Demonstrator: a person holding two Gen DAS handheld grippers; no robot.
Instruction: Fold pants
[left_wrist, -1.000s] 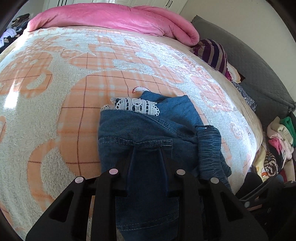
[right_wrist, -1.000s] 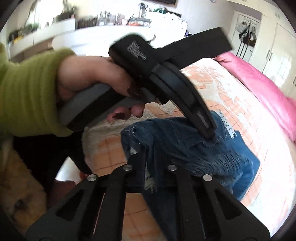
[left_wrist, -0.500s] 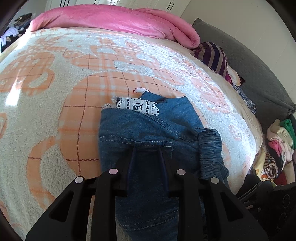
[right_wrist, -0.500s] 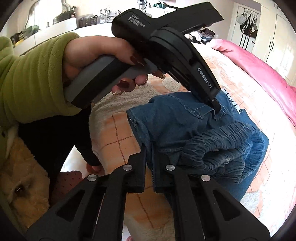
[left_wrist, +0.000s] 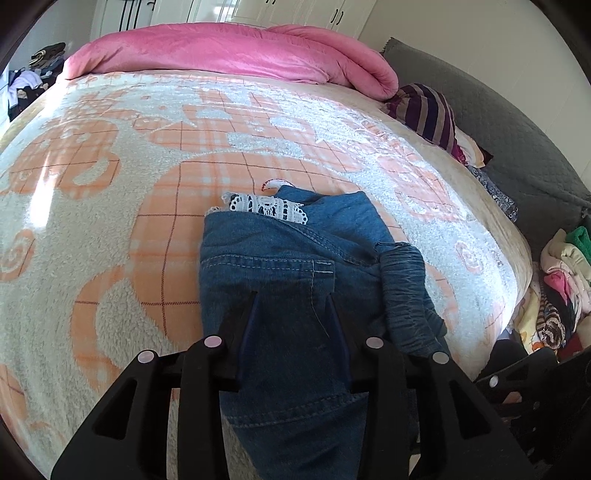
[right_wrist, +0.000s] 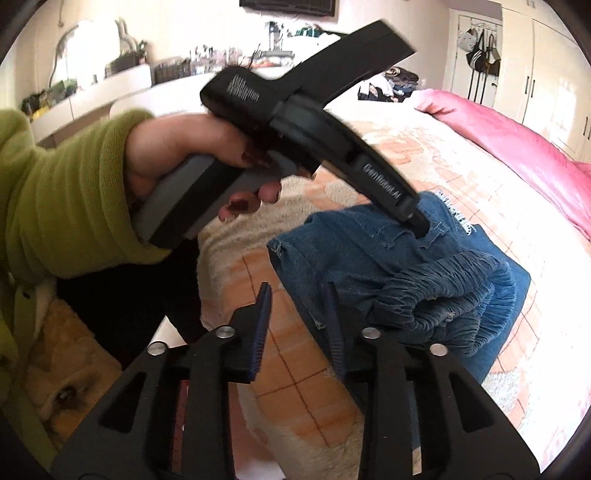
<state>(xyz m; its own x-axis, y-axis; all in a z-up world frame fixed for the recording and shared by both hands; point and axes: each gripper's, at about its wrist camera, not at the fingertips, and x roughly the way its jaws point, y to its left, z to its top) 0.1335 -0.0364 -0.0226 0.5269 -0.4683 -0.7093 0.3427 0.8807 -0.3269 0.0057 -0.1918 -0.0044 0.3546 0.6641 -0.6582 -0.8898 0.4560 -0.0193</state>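
Observation:
Blue denim pants (left_wrist: 291, 258) with a white lace trim (left_wrist: 266, 208) lie bunched in a folded heap on the bed; they also show in the right wrist view (right_wrist: 406, 266). My left gripper (left_wrist: 291, 302) is open, its fingers resting on the top denim layer. It shows from the side in the right wrist view (right_wrist: 419, 229), tips pressing on the pants. My right gripper (right_wrist: 297, 291) is open and empty, at the near corner of the pants above the blanket.
The bed has an orange and white fleece blanket (left_wrist: 110, 221) and a pink duvet (left_wrist: 240, 51) at its head. A striped garment (left_wrist: 428, 114) lies at the right edge. A clothes pile (left_wrist: 561, 288) sits beside the bed. A dog (right_wrist: 62, 391) lies on the floor.
My right gripper has let go of the denim edge, opened and drawn back. My left gripper stays on the pants.

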